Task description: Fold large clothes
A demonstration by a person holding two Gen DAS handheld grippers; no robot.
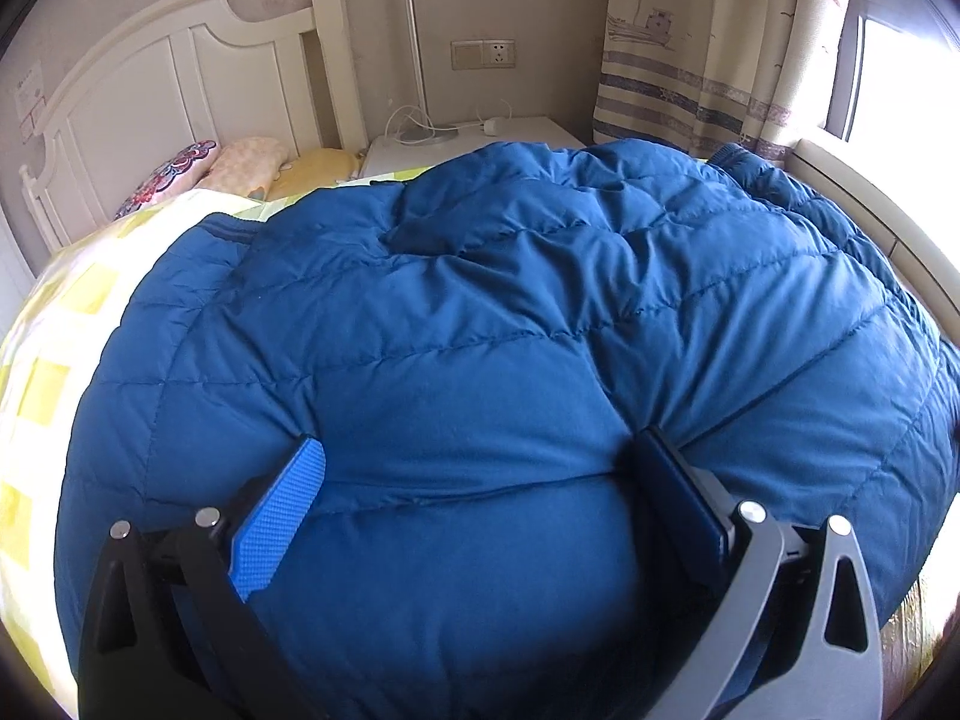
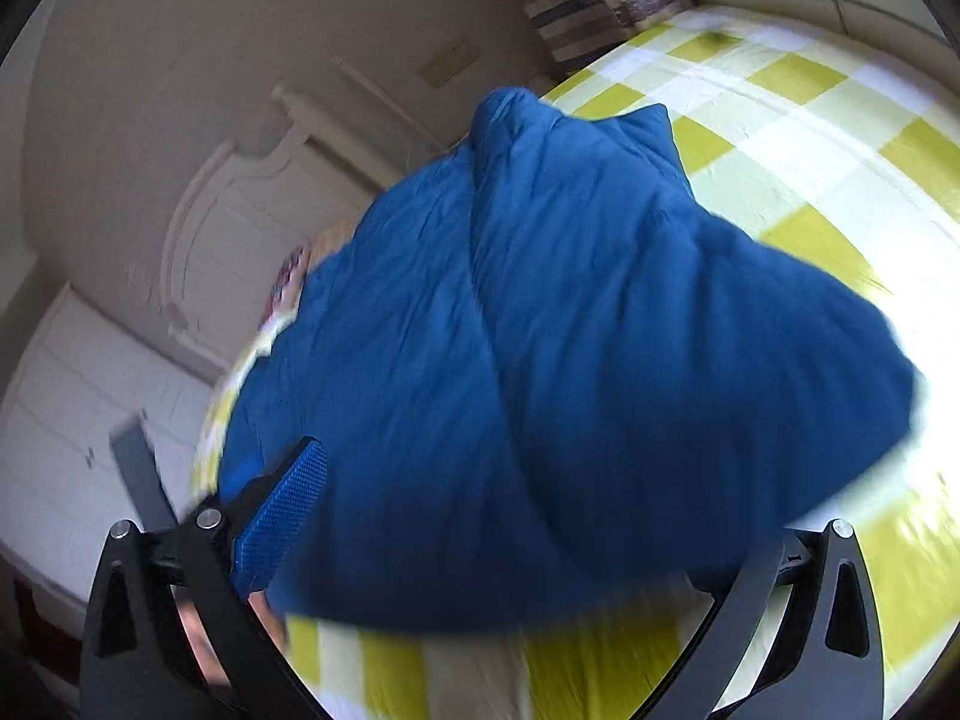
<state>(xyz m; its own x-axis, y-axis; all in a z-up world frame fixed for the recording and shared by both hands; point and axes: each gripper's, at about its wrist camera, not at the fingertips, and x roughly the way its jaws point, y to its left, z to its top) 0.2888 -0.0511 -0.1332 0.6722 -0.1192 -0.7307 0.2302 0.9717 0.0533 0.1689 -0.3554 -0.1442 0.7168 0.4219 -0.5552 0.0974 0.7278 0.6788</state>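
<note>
Spread over the checked bedsheet (image 2: 798, 138), the blue padded jacket (image 1: 510, 312) runs lengthwise away from both grippers: the left gripper (image 1: 480, 468) fingers stand apart, pressed into its near edge, while the right gripper (image 2: 510, 540) appears clamped on a lifted fold.

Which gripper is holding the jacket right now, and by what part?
Both grippers straddle the blue down jacket. The left gripper brackets a puffy quilted bulge; the right gripper is draped in blurred fabric. A closed grip on either cannot be told.
</note>
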